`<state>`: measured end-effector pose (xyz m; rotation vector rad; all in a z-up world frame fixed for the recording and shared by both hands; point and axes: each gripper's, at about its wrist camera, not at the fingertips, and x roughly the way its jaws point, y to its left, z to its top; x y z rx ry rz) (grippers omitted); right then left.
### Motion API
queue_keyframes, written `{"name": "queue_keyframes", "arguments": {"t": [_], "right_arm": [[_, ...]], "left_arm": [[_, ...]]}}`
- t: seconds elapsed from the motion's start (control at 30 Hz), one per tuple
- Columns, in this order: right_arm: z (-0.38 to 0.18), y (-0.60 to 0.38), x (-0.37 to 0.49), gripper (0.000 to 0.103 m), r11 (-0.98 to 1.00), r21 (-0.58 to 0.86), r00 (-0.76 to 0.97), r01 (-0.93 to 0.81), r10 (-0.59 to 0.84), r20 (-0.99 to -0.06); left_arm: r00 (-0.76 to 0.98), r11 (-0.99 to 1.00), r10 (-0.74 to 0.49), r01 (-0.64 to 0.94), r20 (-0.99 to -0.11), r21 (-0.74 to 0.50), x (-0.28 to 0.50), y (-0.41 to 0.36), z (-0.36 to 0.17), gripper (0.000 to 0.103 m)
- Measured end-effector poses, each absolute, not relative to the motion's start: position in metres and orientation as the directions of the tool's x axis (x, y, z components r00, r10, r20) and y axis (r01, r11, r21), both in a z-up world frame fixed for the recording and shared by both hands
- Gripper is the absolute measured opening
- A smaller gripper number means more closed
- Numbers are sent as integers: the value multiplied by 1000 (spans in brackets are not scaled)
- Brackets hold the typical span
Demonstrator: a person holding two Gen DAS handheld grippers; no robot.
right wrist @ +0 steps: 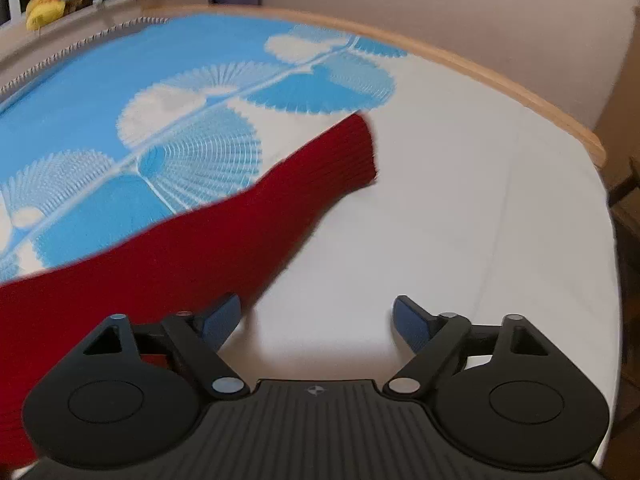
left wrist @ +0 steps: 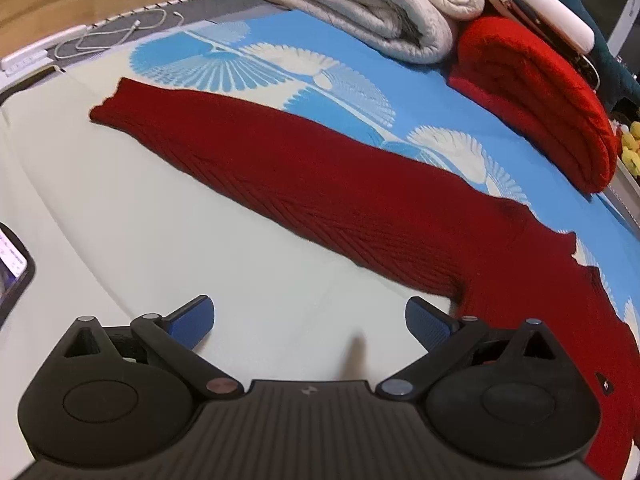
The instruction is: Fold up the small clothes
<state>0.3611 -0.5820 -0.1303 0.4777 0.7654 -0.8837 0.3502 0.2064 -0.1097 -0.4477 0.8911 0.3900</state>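
A dark red knitted sweater (left wrist: 340, 184) lies flat on the bed, one sleeve stretched out to the far left, its body running off the right edge. My left gripper (left wrist: 310, 326) hovers open over bare sheet just in front of that sleeve, nothing between its blue pads. In the right wrist view the other sleeve (right wrist: 248, 220) reaches up and right to its ribbed cuff. My right gripper (right wrist: 318, 324) is open over the white sheet, its left pad at the sleeve's edge, holding nothing.
The bed sheet (left wrist: 140, 240) is cream with blue fan prints. At the back lie a folded grey-white blanket (left wrist: 372, 4) and a folded bright red knit (left wrist: 536, 100). A phone (left wrist: 12, 268) lies at the left. A wooden bed rim (right wrist: 500, 84) curves along the far right edge.
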Motion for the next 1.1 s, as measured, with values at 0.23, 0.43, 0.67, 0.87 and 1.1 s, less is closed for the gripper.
{"name": "queue_keyframes", "arguments": {"t": [0.23, 0.43, 0.67, 0.87, 1.1], "right_arm": [[-69, -484, 274, 90, 604, 419, 675, 677, -283, -681], [-72, -376, 232, 91, 641, 538, 759, 547, -110, -641], [-88, -321, 258, 92, 764, 475, 748, 436, -15, -664], [-84, -327, 275, 92, 785, 426, 758, 450, -83, -647], [-102, -339, 278, 92, 740, 424, 710, 522, -101, -697]], "left_arm": [[586, 745, 110, -584, -803, -324, 351, 236, -103, 102], [574, 652, 110, -658, -812, -377, 352, 256, -105, 102], [576, 652, 126, -662, -808, -371, 355, 263, -102, 102], [576, 619, 164, -692, -801, -371, 362, 281, -103, 102], [554, 558, 183, -739, -812, -378, 378, 304, -120, 102]]}}
